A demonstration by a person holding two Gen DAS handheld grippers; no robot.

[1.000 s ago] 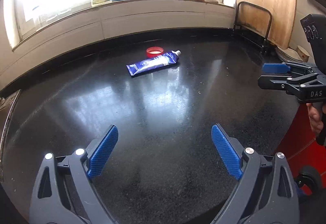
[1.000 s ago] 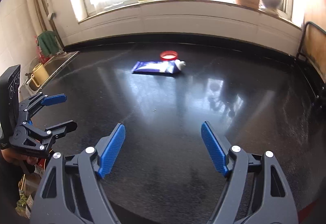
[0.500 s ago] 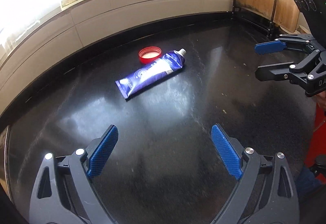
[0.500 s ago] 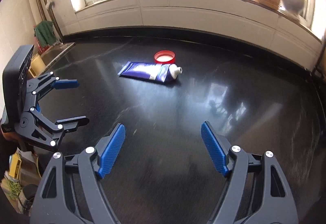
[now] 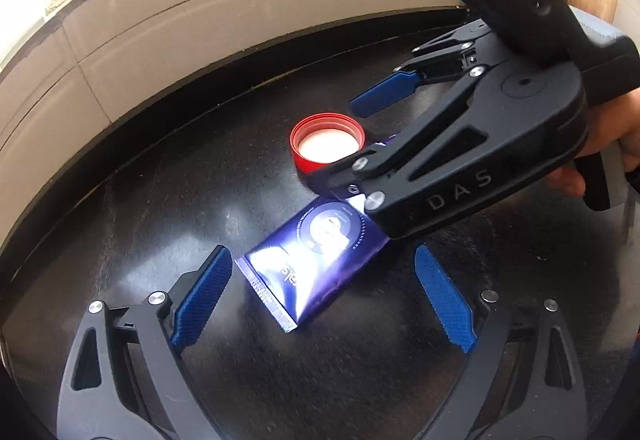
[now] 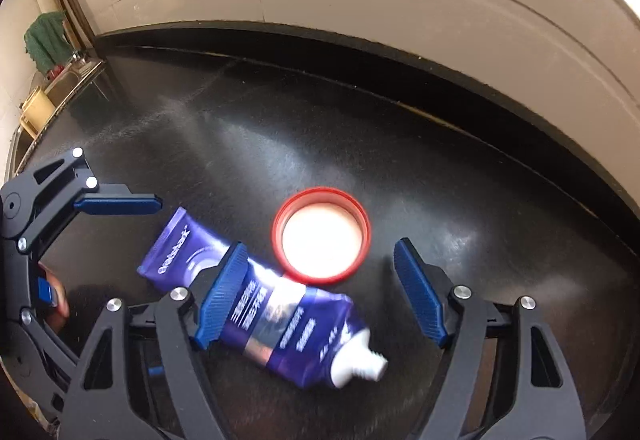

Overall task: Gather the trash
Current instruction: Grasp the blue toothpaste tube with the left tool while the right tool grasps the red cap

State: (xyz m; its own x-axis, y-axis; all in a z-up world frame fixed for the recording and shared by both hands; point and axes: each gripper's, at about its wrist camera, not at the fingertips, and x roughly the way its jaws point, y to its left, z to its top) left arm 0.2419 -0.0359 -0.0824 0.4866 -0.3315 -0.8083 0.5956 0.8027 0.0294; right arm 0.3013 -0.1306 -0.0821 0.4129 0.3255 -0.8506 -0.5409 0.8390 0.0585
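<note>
So both grippers are down low over the black countertop [image 6: 440, 144] now, right on top of the trash. The blue tube [image 5: 316, 260] lies flat near the middle with no cap on its white nozzle, and the red lid [image 6: 321, 235] sits open side up just beside it on the far side, maybe touching, can't quite tell. The left gripper [image 5: 320, 296] has its fingers spread wide either side of the tube's crimped end, not touching it. The right gripper [image 6: 320, 296] is wide too, though its jaws have just been closing a bit; nothing is pinched, the tube's nozzle half and the lid's near edge just sit in the gap below. My guess on handling: the tube looks light and squishy, partly flattened, with a glossy skin that could slip, so I'd grab it across the flat body near the crimp or at the firm shoulder by the nozzle, gently, since leftover paste could ooze out. The lid looks like stiff light plastic, so pinch it across the rim.
</note>
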